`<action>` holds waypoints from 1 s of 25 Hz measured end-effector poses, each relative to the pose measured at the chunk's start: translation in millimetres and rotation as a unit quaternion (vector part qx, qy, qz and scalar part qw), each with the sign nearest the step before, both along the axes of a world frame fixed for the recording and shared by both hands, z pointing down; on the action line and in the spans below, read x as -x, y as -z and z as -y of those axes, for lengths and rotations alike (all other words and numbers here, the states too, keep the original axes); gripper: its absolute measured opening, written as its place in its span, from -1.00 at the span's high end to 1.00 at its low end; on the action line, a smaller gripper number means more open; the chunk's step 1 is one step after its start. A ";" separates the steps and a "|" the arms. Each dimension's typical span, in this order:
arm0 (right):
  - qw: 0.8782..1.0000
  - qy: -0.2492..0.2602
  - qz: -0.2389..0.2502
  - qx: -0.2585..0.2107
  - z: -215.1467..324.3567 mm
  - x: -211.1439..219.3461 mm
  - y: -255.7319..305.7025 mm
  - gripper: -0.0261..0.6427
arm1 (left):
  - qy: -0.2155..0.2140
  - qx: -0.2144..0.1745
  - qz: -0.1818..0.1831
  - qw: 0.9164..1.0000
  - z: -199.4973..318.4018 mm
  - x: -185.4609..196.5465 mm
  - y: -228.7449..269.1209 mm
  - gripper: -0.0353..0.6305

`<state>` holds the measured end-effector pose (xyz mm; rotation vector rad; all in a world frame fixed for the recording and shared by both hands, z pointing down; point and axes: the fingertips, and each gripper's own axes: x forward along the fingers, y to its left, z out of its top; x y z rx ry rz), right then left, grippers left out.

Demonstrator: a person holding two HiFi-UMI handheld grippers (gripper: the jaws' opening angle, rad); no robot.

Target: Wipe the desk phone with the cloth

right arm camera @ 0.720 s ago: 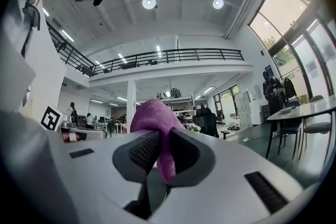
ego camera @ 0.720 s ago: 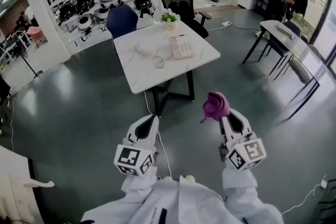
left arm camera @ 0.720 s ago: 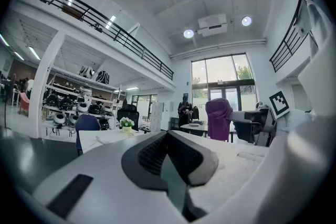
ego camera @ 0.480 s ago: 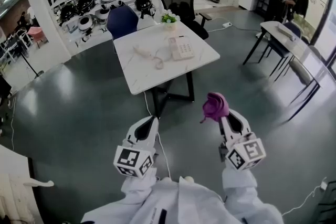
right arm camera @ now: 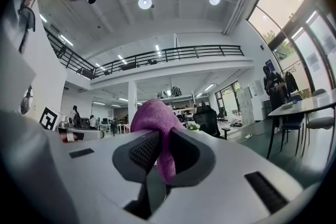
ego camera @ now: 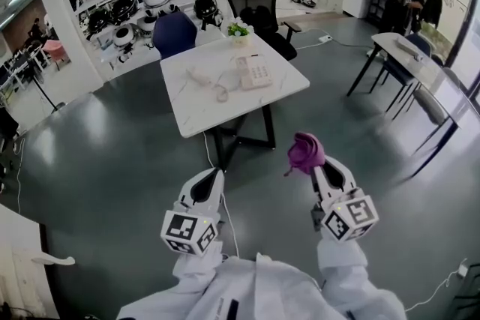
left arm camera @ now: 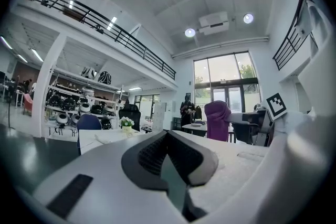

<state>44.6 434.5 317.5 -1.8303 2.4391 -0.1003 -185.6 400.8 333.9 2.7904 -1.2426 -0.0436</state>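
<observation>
Surface (ego camera: 196, 110) has slid a touch toward 6 o'clock in head view over the last half second. Reads as walking in; grippers haven't changed. Right gripper (ego camera: 316, 164) jaws clamped on the purple cloth (ego camera: 306, 150), bunched above the tips. Left gripper (ego camera: 209, 179) jaws closed, nothing in them. Desk phone (ego camera: 253, 73) at 12 o'clock, handset (ego camera: 200, 76) off at its 9, well apart from the cloth. No wiping yet.
</observation>
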 end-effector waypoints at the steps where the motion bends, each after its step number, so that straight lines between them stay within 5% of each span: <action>1: 1.000 0.001 0.000 0.000 0.3 -3.3 -0.8 0.83 | 0.001 0.000 -0.001 1.000 -0.2 -3.7 -0.8 0.90; 12: 0.999 0.028 0.020 -0.006 15.9 -24.3 -6.0 0.83 | 0.019 0.009 0.006 1.000 -4.2 -29.3 -12.0 0.90; 25: 0.999 0.034 0.031 0.007 84.8 -40.8 -22.4 0.83 | 0.025 0.027 0.010 0.999 63.8 -47.4 -25.0 0.90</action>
